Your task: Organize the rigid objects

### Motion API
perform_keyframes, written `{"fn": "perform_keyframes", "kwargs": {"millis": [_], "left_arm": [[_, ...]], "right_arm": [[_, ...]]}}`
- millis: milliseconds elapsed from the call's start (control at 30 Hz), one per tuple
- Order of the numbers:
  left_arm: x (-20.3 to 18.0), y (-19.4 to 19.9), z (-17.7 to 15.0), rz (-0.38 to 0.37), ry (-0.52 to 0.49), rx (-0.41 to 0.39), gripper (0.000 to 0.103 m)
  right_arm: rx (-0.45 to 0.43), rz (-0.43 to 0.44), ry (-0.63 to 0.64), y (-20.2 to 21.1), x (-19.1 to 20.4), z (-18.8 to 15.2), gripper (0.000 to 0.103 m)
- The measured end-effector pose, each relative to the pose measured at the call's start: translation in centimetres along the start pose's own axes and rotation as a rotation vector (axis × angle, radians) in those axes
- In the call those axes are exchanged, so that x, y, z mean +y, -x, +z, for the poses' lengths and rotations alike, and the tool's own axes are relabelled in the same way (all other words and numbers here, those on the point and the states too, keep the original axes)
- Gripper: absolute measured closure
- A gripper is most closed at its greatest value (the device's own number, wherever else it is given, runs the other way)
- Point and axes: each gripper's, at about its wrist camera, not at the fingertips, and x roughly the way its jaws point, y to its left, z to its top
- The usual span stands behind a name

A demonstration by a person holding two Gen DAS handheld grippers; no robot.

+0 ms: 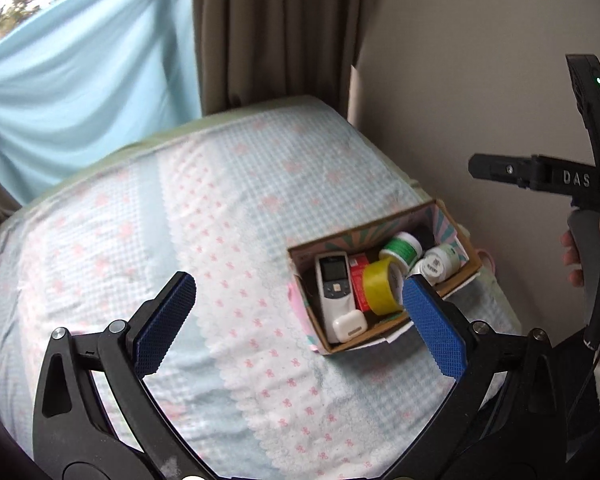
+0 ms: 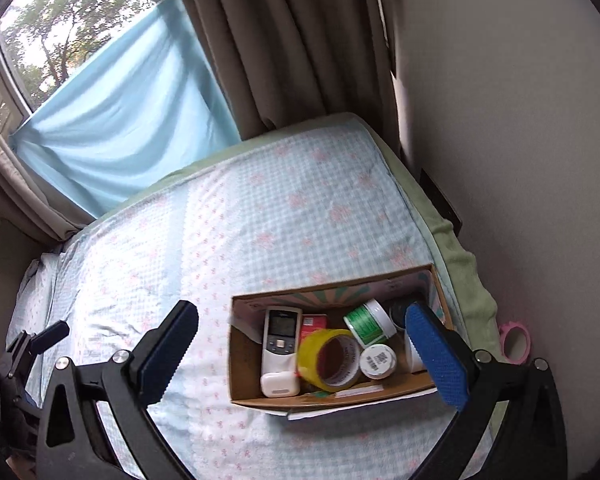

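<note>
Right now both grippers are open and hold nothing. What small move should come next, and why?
Probably reach the right gripper toward the pink ring lying past the bed's edge by the wall. It seems the only loose item left: the remote, yellow tape and jars already sit inside the cardboard box. The left gripper can wait.

Bed [image 2: 260, 208] beside curtained window [image 2: 40, 40]

Bed [image 2: 260, 208] carries a cardboard box [image 2: 328, 394].
</note>
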Motion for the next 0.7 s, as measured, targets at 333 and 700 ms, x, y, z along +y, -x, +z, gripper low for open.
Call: {"fn": "perform_keyframes", "kwargs": {"millis": [333, 700], "left_arm": [[8.6, 16.3, 1.8, 0.175, 0.149, -0.241, 0.000], [10.1, 22.5, -5.0, 0.311, 0.231, -0.354, 0.000]], "right_arm": [[-0.206, 0.027, 0.198, 12.1, 14.1, 0.8, 0.000], [-0.344, -0.029, 0.304, 15.5, 19.5, -5.1, 0.000]]}}
